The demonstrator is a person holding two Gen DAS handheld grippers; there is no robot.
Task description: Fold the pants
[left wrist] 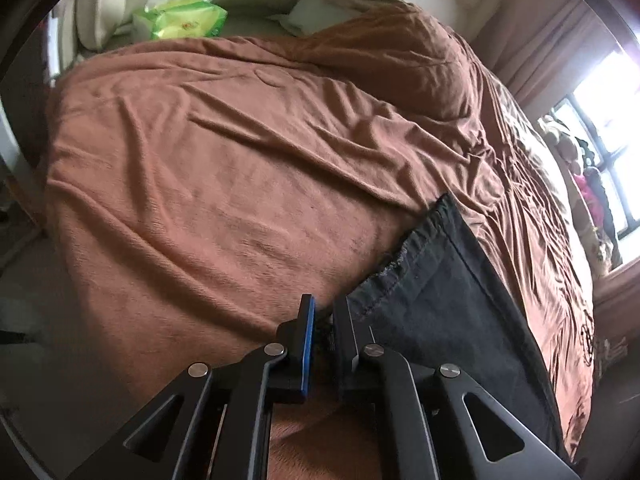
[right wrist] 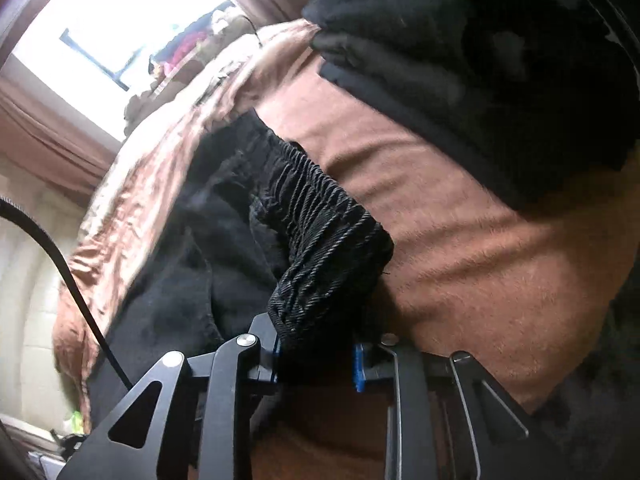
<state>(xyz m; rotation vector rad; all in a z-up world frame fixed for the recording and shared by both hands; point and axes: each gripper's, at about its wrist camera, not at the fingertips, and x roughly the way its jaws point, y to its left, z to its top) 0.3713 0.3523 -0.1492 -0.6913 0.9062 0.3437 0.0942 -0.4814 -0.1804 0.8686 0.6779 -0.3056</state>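
Note:
Dark grey pants (left wrist: 448, 312) lie along the right side of a bed covered with a brown blanket (left wrist: 224, 168). Their frayed leg hem (left wrist: 404, 256) faces the bed's middle. My left gripper (left wrist: 325, 314) is shut on the near corner of that hem, with only a thin strip of cloth showing between its jaws. In the right wrist view the gathered elastic waistband (right wrist: 320, 232) of the pants (right wrist: 192, 280) bunches up from between my right gripper's (right wrist: 317, 360) blue pads (right wrist: 358, 368), which are shut on it.
A stack of folded dark clothes (right wrist: 480, 80) sits on the blanket (right wrist: 460, 240) beyond the waistband. Green packets (left wrist: 184, 20) and pale pillows (left wrist: 96, 8) lie at the bed's head. A window (left wrist: 616, 128) is off the bed's right side. A black cable (right wrist: 60, 260) hangs at left.

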